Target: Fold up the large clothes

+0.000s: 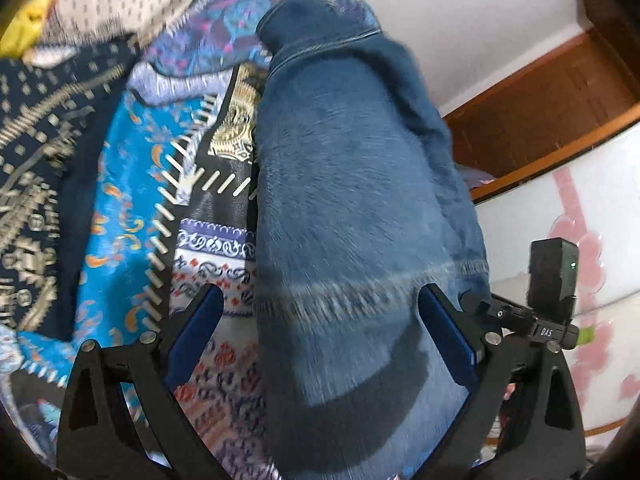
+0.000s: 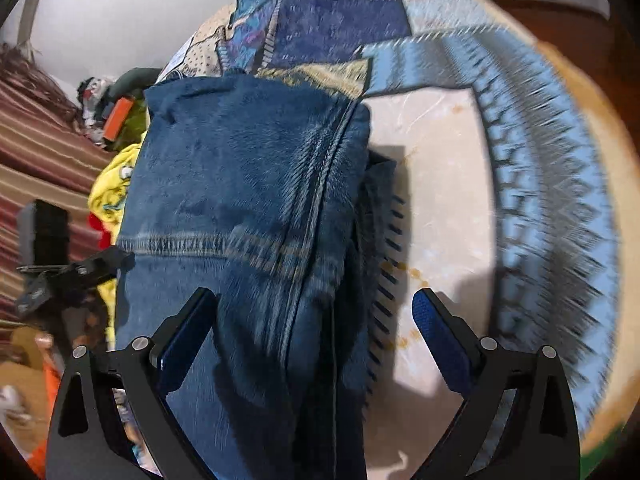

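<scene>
A: Where's the garment?
B: Blue fleece (image 1: 352, 184) lies folded on the patterned quilt (image 1: 120, 208), under both grippers. Left gripper (image 1: 320, 320) jaws wide, fleece below the gap, pads not pressing it.
A: Right one?
B: Right gripper (image 2: 316, 320) also spread wide, nothing pinched — the fleece's seamed edge (image 2: 320, 208) runs beneath the gap, pale quilt patch to the right.
A: Texture?
B: Plush, short nap, stitched hem band across. Frames are blurred.
A: Pose?
B: Both angled steeply down.
</scene>
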Action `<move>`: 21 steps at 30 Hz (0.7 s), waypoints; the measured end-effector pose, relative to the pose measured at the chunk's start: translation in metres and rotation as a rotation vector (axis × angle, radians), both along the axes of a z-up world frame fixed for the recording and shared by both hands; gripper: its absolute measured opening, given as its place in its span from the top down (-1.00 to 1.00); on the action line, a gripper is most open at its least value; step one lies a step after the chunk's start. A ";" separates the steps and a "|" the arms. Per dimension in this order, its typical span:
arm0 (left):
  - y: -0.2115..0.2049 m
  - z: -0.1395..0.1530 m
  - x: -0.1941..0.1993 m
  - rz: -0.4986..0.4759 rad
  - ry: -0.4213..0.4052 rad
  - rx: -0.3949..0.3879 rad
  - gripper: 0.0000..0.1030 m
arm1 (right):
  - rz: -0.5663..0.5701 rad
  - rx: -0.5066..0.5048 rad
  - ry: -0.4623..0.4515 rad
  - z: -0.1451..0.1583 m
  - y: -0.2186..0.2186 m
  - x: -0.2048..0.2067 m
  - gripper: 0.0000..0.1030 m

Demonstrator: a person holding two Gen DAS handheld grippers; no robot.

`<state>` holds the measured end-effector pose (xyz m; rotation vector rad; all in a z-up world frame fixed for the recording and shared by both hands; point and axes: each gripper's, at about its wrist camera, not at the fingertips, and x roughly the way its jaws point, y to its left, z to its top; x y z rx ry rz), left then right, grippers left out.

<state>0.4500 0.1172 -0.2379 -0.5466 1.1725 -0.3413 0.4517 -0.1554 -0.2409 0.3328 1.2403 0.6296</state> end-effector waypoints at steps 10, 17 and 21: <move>-0.002 -0.034 0.024 -0.025 0.076 -0.230 -0.91 | 0.050 0.203 0.099 -0.024 0.017 0.022 -0.64; -0.005 -0.024 0.018 -0.022 0.046 -0.207 -0.28 | -0.023 0.264 0.146 -0.019 0.003 0.018 0.03; 0.002 0.000 0.007 -0.021 0.001 -0.203 -0.05 | -0.021 0.214 0.080 0.009 0.018 0.007 0.26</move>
